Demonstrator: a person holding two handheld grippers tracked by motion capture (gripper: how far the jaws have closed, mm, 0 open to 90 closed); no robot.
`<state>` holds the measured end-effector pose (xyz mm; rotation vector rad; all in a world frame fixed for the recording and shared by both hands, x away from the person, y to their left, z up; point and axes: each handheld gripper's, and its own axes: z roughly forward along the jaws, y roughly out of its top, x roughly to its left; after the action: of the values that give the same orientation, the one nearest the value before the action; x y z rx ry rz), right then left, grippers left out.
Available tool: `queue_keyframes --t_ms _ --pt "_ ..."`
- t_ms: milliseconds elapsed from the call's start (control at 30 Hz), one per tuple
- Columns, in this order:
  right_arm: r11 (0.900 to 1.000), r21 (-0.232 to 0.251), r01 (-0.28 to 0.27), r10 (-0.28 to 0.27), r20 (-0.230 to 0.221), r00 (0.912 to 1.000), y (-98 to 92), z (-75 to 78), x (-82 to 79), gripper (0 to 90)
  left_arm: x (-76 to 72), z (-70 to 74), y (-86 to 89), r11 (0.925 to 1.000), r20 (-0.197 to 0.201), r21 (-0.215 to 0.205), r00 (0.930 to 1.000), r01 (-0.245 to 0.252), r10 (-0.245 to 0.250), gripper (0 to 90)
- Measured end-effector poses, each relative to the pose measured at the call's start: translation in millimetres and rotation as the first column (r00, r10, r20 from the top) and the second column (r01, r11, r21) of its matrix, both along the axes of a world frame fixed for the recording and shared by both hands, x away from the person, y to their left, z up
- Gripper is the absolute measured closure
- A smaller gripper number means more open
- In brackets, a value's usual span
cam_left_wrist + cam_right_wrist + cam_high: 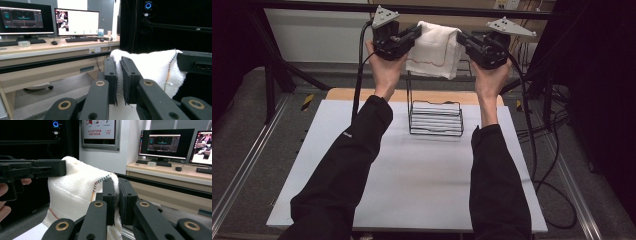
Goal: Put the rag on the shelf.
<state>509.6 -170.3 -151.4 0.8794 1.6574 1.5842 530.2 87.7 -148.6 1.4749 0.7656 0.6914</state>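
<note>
My left gripper [416, 33] and right gripper [460, 39] each pinch a top corner of the white towel [435, 49], held high above the wire rack [435, 119]. Rack sits at the white table's [412, 175] far edge; near half is open. Rack contents hard to make out.

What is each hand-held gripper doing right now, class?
Left hand-held gripper: shut on the white towel.
Right hand-held gripper: shut on the same towel.
</note>
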Motion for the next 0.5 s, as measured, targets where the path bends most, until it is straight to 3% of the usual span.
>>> queue_keyframes --t_ms 100,500 --pt "1.0 -0.003 0.001 -0.001 -0.01 0.9999 1.3 -1.0 4.6 84.9 5.4 -2.0 1.1 1.0 -0.013 -0.008 0.9999 0.001 -0.001 82.7" --pt "1.0 -0.016 0.01 -0.011 -0.049 0.9988 0.0 -15.3 12.7 84.9 13.4 -18.9 -2.6 0.9995 -0.033 0.031 0.9994 0.008 -0.007 82.7"
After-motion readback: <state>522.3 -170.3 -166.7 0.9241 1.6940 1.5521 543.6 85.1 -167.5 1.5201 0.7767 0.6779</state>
